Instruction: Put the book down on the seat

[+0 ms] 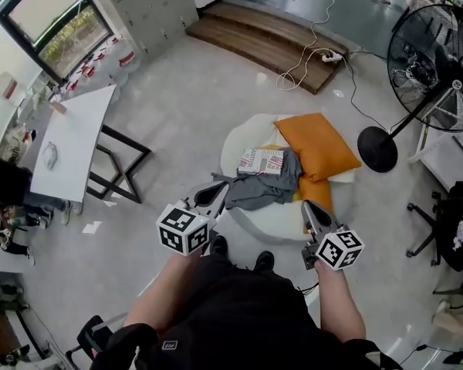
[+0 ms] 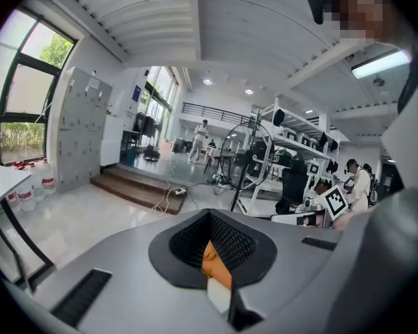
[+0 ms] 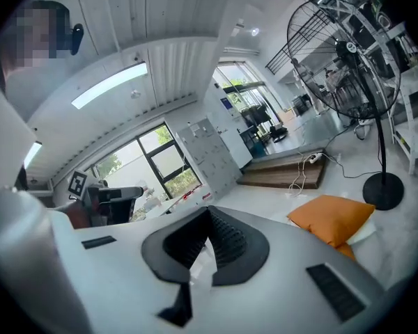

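The book [image 1: 261, 161], with a white and red cover, lies flat on the round white seat [image 1: 272, 222], partly beside a crumpled grey cloth [image 1: 264, 188]. An orange cushion [image 1: 316, 145] rests on the seat's right side and also shows in the right gripper view as the cushion [image 3: 334, 218]. My left gripper [image 1: 214, 190] hovers at the seat's near left edge, shut and holding nothing. My right gripper [image 1: 309, 210] hangs at the near right edge, also shut and empty. In the gripper views, the left gripper [image 2: 209, 216] and right gripper [image 3: 209, 213] both show their jaws together with nothing between them.
A large standing fan [image 1: 440, 68] stands at the right, close to the seat. A white table [image 1: 73, 141] on a black frame is at the left. A wooden step [image 1: 262, 41] with a power strip and cable [image 1: 328, 55] lies beyond. An office chair [image 1: 447, 222] is at the far right.
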Demonstrator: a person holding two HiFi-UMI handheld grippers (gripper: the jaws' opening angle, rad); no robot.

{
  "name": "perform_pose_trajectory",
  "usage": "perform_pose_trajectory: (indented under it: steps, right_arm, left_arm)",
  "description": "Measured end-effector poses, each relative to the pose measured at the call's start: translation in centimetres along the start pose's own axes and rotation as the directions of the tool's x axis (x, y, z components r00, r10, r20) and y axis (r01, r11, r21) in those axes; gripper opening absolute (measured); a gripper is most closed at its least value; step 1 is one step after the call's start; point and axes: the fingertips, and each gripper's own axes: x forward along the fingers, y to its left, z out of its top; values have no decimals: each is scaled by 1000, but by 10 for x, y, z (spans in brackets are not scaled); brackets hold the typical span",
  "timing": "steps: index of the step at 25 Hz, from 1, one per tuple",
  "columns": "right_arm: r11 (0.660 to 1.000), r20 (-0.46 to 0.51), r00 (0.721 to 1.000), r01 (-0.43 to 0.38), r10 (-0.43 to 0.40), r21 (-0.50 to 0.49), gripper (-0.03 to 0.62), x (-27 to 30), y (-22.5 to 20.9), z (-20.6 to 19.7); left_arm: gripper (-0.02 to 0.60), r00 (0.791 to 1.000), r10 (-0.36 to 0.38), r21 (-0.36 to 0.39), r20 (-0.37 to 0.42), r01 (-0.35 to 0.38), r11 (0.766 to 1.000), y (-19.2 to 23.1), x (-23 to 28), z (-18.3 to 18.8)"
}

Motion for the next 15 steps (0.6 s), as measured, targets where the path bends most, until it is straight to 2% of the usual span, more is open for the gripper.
perform_pose_trajectory:
  steps: [5, 9, 12, 15]
  right_arm:
    - [998, 88, 996, -28, 22, 65, 15, -2, 23, 32]
    - [1000, 130, 991, -19, 21, -19, 15, 18, 58, 61]
    - [997, 133, 990, -42, 52, -72, 14, 37, 91, 77]
    - [983, 134, 988, -58, 81, -173, 14, 48, 123, 90]
  left_arm:
    - [2, 999, -17, 13, 51, 17, 1000, 4, -17, 22]
    - [2, 994, -42, 81, 106, 33, 996, 23, -50, 46]
    - [2, 991, 6, 113, 133, -21, 993, 54, -73, 59]
    - [3, 980, 55, 98, 189, -75, 992, 83, -92, 73]
